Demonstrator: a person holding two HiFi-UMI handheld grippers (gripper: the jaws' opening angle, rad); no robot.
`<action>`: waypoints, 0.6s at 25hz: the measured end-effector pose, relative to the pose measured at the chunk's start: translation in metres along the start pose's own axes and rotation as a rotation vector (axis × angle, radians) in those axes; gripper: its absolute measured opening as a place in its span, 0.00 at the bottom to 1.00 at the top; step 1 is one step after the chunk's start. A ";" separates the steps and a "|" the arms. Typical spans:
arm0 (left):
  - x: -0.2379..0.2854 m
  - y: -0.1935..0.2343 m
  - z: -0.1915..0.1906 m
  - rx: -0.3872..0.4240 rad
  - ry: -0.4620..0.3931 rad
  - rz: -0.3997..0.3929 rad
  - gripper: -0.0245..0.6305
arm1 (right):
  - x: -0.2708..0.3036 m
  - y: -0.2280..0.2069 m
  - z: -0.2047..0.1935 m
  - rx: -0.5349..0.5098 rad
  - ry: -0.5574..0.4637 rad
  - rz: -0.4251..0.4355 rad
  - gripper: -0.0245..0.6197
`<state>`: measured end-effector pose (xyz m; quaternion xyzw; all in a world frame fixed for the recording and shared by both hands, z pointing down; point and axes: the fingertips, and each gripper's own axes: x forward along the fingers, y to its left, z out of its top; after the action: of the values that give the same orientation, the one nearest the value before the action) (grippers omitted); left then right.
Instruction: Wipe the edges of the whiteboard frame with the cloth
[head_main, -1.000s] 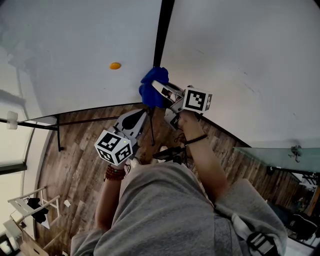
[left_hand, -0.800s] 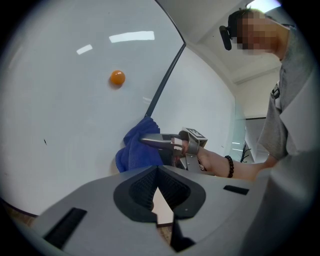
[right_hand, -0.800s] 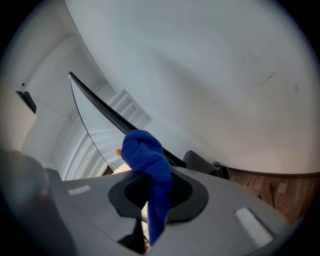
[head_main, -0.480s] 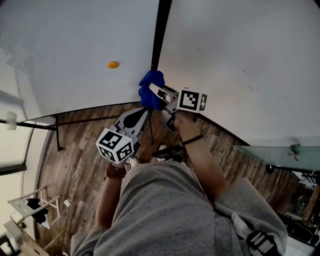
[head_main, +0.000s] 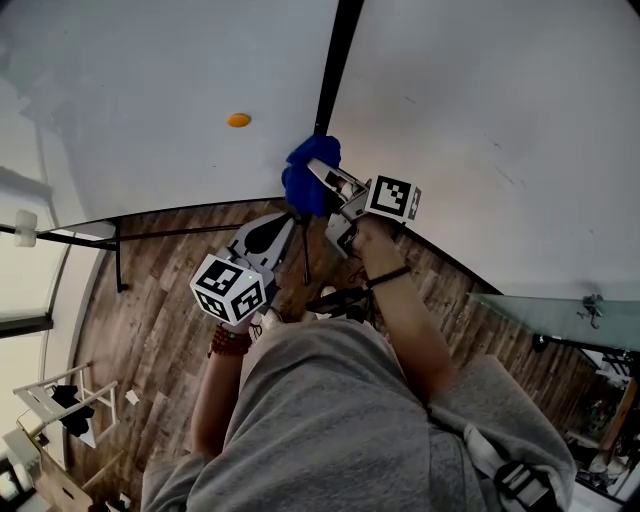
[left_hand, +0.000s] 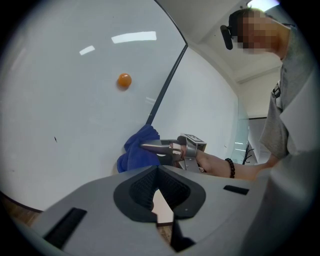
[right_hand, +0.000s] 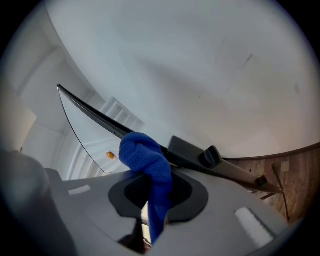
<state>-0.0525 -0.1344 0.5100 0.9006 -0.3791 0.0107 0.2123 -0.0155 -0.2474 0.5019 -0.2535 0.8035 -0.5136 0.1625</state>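
One cloth (head_main: 300, 186) — in right hand-held gripper (right_hand: 152, 197).

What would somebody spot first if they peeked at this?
The bright blue cloth jumps out first: it is bunched in the right gripper, up at the black frame strip beside the whiteboard. Next comes the little orange dot on the board, left of that strip.
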 end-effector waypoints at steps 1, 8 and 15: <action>0.000 0.000 0.000 0.000 0.000 0.000 0.05 | 0.000 0.000 0.000 0.005 -0.001 0.002 0.13; 0.001 -0.004 0.000 0.003 0.002 -0.009 0.05 | 0.001 -0.004 -0.003 0.013 0.001 -0.004 0.13; 0.003 -0.004 -0.003 0.001 0.006 -0.011 0.05 | 0.001 -0.008 -0.005 0.017 0.013 -0.006 0.13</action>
<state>-0.0473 -0.1332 0.5114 0.9028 -0.3735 0.0123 0.2130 -0.0173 -0.2472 0.5110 -0.2513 0.7994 -0.5224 0.1577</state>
